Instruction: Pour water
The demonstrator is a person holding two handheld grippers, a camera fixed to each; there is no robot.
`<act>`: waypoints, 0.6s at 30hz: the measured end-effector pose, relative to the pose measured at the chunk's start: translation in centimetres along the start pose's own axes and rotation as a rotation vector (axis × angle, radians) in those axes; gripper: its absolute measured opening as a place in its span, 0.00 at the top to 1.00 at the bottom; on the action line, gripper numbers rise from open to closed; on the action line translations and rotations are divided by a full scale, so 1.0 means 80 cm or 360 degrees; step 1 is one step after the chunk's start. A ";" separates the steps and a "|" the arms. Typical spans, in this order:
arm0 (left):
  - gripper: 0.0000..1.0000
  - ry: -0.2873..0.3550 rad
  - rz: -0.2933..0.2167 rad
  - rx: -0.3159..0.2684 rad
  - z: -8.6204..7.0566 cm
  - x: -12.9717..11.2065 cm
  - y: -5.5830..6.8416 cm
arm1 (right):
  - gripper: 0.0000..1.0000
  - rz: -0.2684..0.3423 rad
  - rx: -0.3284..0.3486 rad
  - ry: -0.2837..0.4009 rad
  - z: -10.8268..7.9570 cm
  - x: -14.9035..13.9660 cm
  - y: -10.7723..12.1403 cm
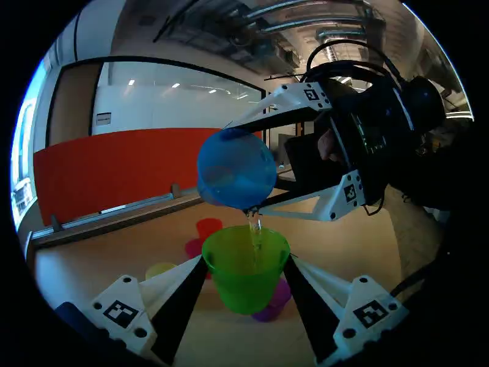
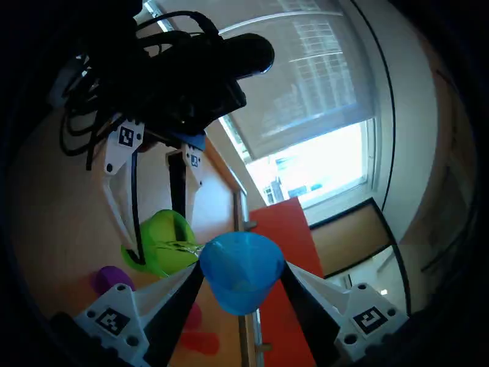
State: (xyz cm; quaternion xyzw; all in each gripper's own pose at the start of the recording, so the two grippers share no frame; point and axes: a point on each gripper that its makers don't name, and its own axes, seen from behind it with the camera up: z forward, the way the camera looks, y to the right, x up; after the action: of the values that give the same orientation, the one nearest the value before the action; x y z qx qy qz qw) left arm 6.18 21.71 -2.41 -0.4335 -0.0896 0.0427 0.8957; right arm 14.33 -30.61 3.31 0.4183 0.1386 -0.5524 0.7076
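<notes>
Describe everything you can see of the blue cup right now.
The blue cup is translucent, plastic-looking and tapered, with a plain rim. It is tipped steeply, mouth down toward the green cup, and a thin stream of water runs from its lip into that cup. The right tool clamps it by the sides, one finger on each, holding it in the air. Apart from the water, nothing else touches it.

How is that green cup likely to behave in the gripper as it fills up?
The green cup looks like thin translucent plastic, so it probably flexes if the left gripper squeezes harder. Water streaming in from the blue cup should make it steadily heavier. Its walls narrow downward, so it likely wedges in the grip rather than slipping through.
</notes>
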 end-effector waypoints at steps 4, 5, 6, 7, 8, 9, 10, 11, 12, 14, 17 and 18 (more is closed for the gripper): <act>0.14 0.0000 0.0002 -0.0001 0.001 0.000 0.000 | 0.09 -0.0016 -0.0002 0.0000 0.000 0.000 0.002; 0.14 0.0000 0.0001 -0.0001 0.001 0.000 0.000 | 0.09 -0.0018 -0.0002 0.0001 0.000 0.000 0.003; 0.14 0.0001 0.0001 -0.0002 0.002 0.000 0.000 | 0.09 -0.0022 -0.0002 0.0001 0.000 0.000 0.003; 0.14 0.0002 -0.0001 -0.0002 0.002 0.000 0.000 | 0.09 -0.0027 -0.0002 0.0001 0.000 0.000 0.004; 0.14 0.0003 -0.0002 -0.0001 0.002 0.000 0.000 | 0.09 -0.0032 -0.0002 0.0001 0.000 0.000 0.004; 0.14 0.0003 -0.0001 -0.0001 0.002 0.000 0.000 | 0.09 -0.0038 -0.0002 0.0001 0.001 0.000 0.005; 0.14 0.0002 0.0000 -0.0001 0.001 0.000 0.000 | 0.09 -0.0047 -0.0002 0.0001 0.001 0.000 0.005; 0.14 0.0001 0.0001 0.0000 0.001 0.000 0.000 | 0.09 -0.0055 -0.0001 0.0001 0.001 0.000 0.005; 0.14 0.0000 0.0003 0.0000 0.001 0.001 0.000 | 0.09 -0.0061 -0.0001 0.0001 0.001 0.000 0.005; 0.14 -0.0001 0.0005 0.0001 0.001 0.001 0.000 | 0.09 -0.0074 -0.0001 0.0000 0.002 0.001 0.006; 0.14 -0.0001 0.0005 0.0001 0.001 0.001 0.001 | 0.09 -0.0088 -0.0001 0.0001 0.002 0.001 0.007; 0.14 -0.0001 0.0005 0.0001 0.001 0.001 0.001 | 0.09 -0.0094 -0.0002 0.0001 0.002 0.001 0.007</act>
State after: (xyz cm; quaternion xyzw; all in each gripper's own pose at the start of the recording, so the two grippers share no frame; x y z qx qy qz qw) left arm 6.28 21.82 -2.41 -0.4333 -0.0893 0.0442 0.8957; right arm 14.81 -30.74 3.59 0.4139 0.1514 -0.5728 0.6912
